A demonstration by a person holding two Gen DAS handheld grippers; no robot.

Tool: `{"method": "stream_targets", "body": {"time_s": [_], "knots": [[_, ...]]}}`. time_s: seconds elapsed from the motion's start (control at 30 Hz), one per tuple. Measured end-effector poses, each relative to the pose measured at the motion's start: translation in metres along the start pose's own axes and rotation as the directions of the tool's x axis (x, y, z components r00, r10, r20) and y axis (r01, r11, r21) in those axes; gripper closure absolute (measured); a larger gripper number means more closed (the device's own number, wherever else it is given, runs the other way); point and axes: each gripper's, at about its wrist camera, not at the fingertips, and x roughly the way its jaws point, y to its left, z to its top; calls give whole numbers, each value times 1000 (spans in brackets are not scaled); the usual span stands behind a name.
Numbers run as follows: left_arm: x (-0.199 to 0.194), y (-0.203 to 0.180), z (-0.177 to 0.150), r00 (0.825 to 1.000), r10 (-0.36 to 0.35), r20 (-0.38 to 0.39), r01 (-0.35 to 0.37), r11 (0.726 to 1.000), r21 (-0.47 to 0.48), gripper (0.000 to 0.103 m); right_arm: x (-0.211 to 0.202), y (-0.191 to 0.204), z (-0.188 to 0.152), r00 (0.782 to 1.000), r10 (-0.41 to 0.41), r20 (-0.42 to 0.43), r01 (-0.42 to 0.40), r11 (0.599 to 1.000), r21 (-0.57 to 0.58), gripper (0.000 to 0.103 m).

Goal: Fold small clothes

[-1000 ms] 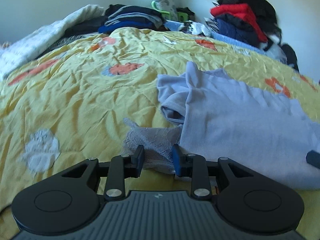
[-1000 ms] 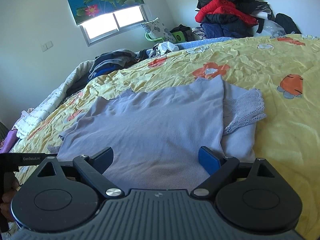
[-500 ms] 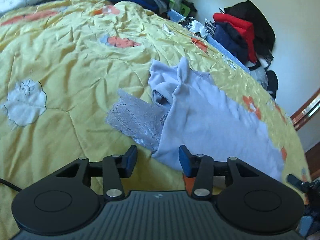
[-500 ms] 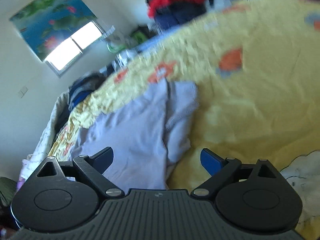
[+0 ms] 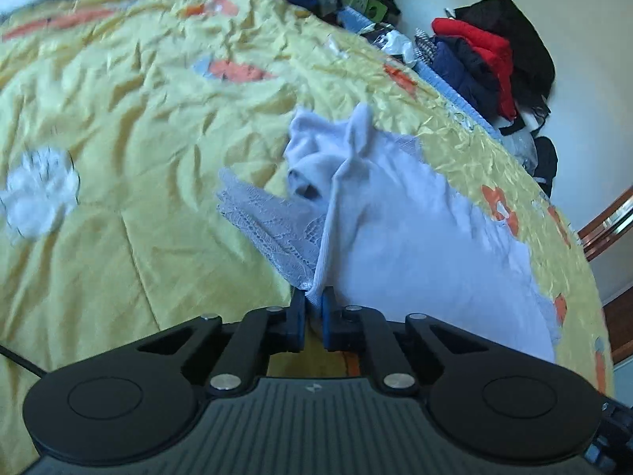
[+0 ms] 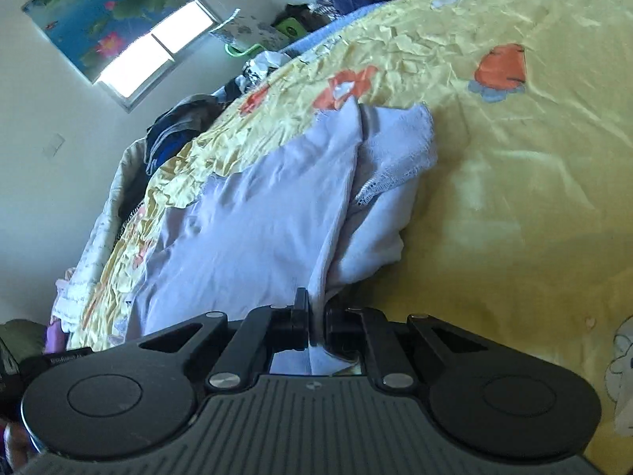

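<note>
One lilac top point(image 5: 415, 237) lay on the yellow bedspread point(image 5: 138, 126); left claw point(image 5: 313, 316) and right claw point(image 6: 315, 322) each pinched its edge.

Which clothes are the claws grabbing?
The pale lavender lace-trimmed top spread on the yellow quilt: both claws pinch its edge. The dark clothes pile sits untouched by the wall.

Quilt point(image 5: 118, 91) smeared by motion blur, upper left of left wrist view. Lavender top point(image 6: 257, 229) lower hem hidden behind right gripper point(image 6: 315, 316) body. Floral blind point(image 6: 99, 12) cropped at top edge.
</note>
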Motion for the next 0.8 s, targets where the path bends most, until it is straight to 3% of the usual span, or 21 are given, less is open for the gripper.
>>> {"method": "stream_targets", "body": {"time_s": [0.07, 0.17, 0.27, 0.33, 0.4, 0.5, 0.53, 0.57, 0.6, 0.63, 0.67, 0.7, 0.73, 0.8], "knots": [[-3, -3, -1, 1000, 6, 6, -6, 1000, 20, 96, -7, -2, 0, 1000, 15, 13, -15, 1000, 17, 91], [9, 9, -3, 1000, 6, -15, -7, 1000, -23, 93, 0, -13, -4, 1000, 6, -1, -6, 999, 37, 92], [6, 9, -4, 1000, -4, -6, 4, 999, -35, 91, -2, -13, -6, 1000, 3, 13, -4, 999, 39, 75], [4, 10, -4, 1000, -1, -6, 1, 999, -35, 84, -6, -15, -4, 999, 39, 13, -40, 997, 67, 58], [2, 15, -2, 1000, -7, -6, 7, 998, -67, 74, -15, -16, 0, 999, 6, 37, -9, 997, 79, 51], [0, 26, 3, 999, -34, 20, 37, 982, -186, 51, -38, -10, 6, 980, -108, 170, 98, 993, 65, 49], [1, 28, 4, 999, -37, 31, 43, 975, -220, 47, -45, -3, 7, 968, -121, 219, 115, 993, 39, 49], [2, 26, 4, 999, -31, 37, 39, 970, -241, 48, -48, 6, 9, 966, -97, 240, 99, 995, 3, 48], [4, 22, 4, 999, -15, 41, 24, 970, -242, 48, -47, 14, 11, 971, -57, 230, 65, 997, -28, 41], [5, 15, 3, 999, 11, 47, 0, 974, -225, 49, -41, 25, 12, 981, -8, 195, 20, 998, -58, 31], [6, 9, 2, 998, 36, 52, -24, 978, -209, 49, -35, 36, 12, 987, 32, 159, -18, 996, -85, 28], [7, 4, 0, 996, 67, 59, -54, 979, -197, 59, -26, 48, 10, 989, 73, 130, -58, 991, -118, 27], [10, 0, 0, 995, 88, 56, -75, 979, -191, 75, -20, 55, 8, 988, 101, 115, -85, 987, -136, 28], [13, 0, -1, 992, 108, 60, -93, 974, -208, 84, -8, 64, 5, 985, 143, 91, -130, 982, -134, 28]]}}
